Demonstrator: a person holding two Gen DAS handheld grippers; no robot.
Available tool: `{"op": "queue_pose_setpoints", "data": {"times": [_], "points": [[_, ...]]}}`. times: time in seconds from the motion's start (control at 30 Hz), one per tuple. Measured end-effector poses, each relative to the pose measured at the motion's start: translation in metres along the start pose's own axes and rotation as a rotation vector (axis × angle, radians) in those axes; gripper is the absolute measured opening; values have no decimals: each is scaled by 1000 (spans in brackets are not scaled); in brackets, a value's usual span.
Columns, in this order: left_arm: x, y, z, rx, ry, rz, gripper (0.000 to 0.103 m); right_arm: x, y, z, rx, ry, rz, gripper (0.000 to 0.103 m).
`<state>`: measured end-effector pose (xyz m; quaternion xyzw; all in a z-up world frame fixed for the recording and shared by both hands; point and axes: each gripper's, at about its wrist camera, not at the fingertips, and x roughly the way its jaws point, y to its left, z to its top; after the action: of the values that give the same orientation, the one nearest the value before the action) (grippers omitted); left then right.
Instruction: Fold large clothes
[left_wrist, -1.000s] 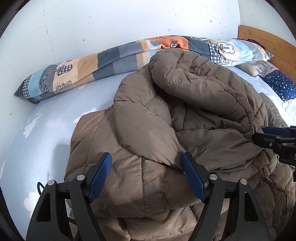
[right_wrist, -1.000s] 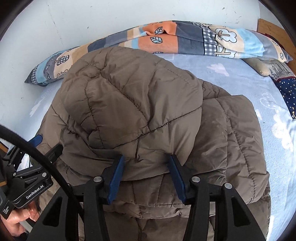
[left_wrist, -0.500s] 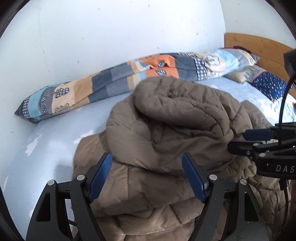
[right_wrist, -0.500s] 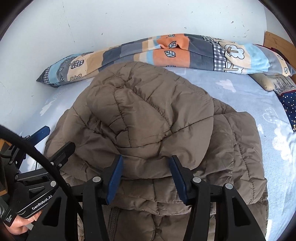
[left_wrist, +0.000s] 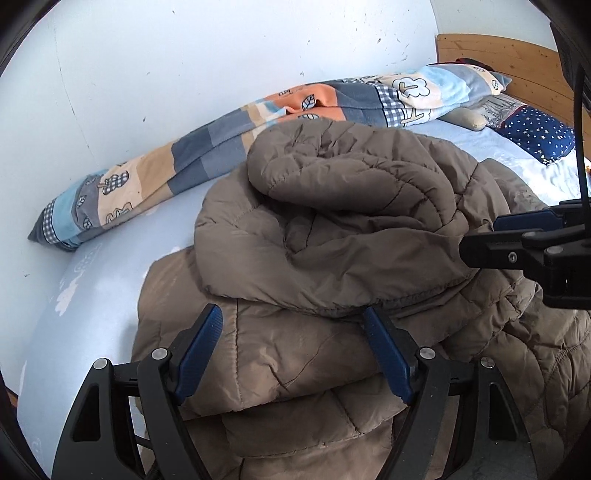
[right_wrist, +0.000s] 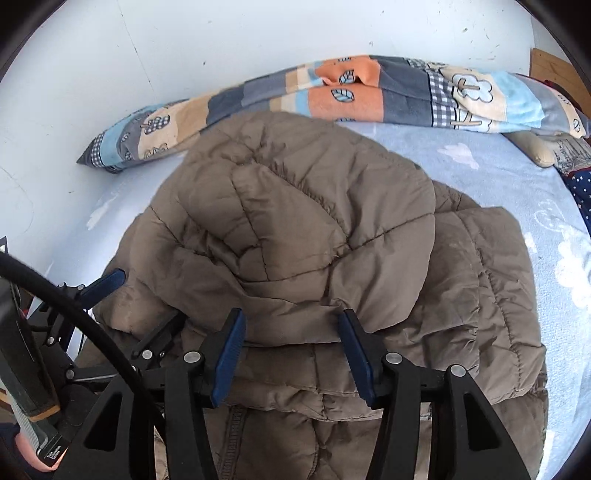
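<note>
A brown quilted puffer jacket (left_wrist: 332, 229) lies folded in a thick heap on the light blue bed sheet (left_wrist: 110, 280); it also shows in the right wrist view (right_wrist: 314, 229). My left gripper (left_wrist: 291, 325) is open and empty, its blue pads just above the jacket's near edge. My right gripper (right_wrist: 290, 332) is open and empty, hovering at the folded flap's near hem. The right gripper's side shows in the left wrist view (left_wrist: 517, 243), and the left gripper shows in the right wrist view (right_wrist: 110, 288).
A rolled patchwork blanket (right_wrist: 332, 92) lies along the white wall (left_wrist: 184, 74) behind the jacket. Pillows (left_wrist: 535, 129) and a wooden headboard (left_wrist: 498, 55) are at the far right. A black cable (right_wrist: 74, 306) crosses the lower left.
Both grippers have drawn back toward me from the jacket, which now looks smaller and farther off. Both stay open and the jacket has not moved.
</note>
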<state>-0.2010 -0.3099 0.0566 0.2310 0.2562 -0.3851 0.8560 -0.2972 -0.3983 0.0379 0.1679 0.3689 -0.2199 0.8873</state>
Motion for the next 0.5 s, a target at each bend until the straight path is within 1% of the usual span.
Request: {"op": "queue_pose_setpoints", "data": {"times": [0.17, 0.33, 0.5], "points": [[-13, 2, -1, 13, -12, 6, 78, -14, 6, 0, -6, -17, -3, 57], [-33, 7, 0, 17, -42, 20, 78, -33, 13, -1, -31, -46, -15, 57], [-49, 14, -1, 18, -64, 35, 78, -45, 23, -6, -58, -53, -16, 57]]}}
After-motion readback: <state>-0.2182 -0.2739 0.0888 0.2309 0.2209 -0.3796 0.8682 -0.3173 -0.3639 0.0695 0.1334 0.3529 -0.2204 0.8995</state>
